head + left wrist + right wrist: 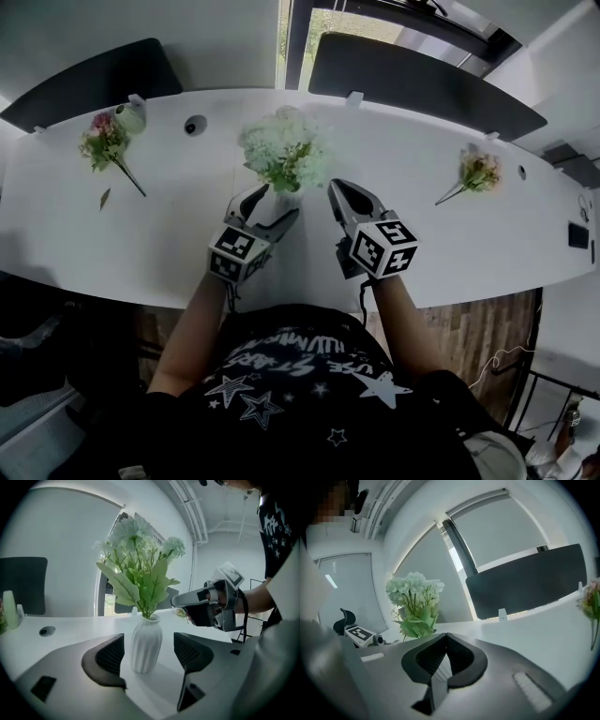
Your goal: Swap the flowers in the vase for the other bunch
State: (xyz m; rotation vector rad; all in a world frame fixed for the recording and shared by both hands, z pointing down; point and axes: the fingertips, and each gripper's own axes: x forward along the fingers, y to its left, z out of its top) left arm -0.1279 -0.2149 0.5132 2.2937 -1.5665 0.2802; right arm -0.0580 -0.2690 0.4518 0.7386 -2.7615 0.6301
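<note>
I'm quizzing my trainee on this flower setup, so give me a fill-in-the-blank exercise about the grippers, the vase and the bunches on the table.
The left gripper has its jaws ____, with the white vase between them.
The right gripper has its jaws ____.
Counting the pink bunch and the far-right bunch, ____ bunches lie loose on the table.
Missing words: open; shut; two.
</note>
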